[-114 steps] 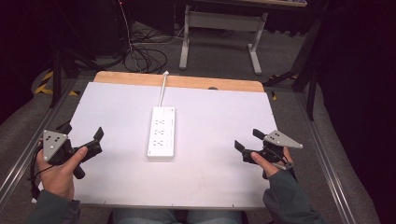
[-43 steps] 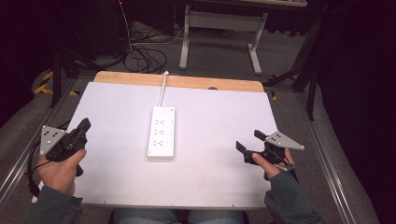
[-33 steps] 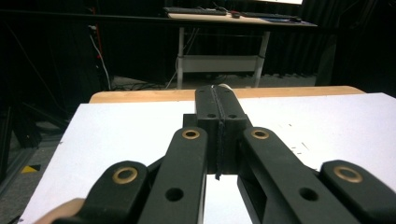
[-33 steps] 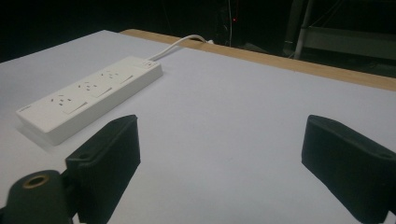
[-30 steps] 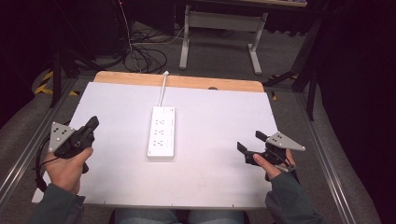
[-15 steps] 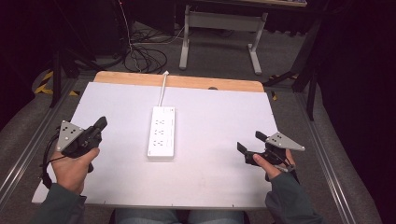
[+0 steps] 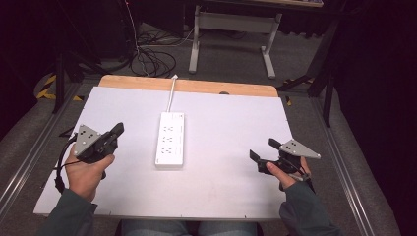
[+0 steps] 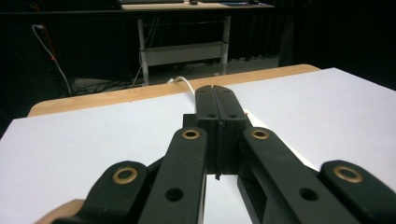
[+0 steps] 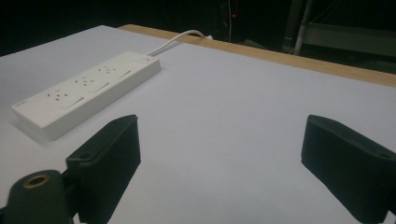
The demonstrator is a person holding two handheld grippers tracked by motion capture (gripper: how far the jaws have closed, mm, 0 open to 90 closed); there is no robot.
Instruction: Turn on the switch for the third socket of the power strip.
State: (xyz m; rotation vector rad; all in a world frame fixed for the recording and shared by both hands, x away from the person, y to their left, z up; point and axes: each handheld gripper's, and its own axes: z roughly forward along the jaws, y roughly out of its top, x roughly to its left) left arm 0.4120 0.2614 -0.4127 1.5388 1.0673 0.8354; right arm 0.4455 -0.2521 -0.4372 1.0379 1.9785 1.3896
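A white power strip (image 7: 171,139) lies lengthwise in the middle of the white table top (image 7: 226,123), and its white cable (image 7: 172,87) runs off the far edge. My left gripper (image 7: 117,130) is held left of the strip, shut with nothing between its jaws, and points toward it. In the left gripper view the closed jaws (image 8: 216,92) hide most of the strip; the cable (image 8: 186,84) shows behind them. My right gripper (image 7: 264,150) rests at the right, open and empty. In the right gripper view (image 9: 224,133) the strip (image 9: 88,91) lies far off to the left.
A wooden strip (image 7: 196,86) borders the table's far edge. Metal rails (image 7: 29,162) run along both sides. On the floor beyond stand a desk frame (image 7: 231,34) and coiled cables (image 7: 152,61).
The left gripper, open 3.8 s ago, has shut and has moved right and forward toward the power strip. The right gripper has stayed put and open.
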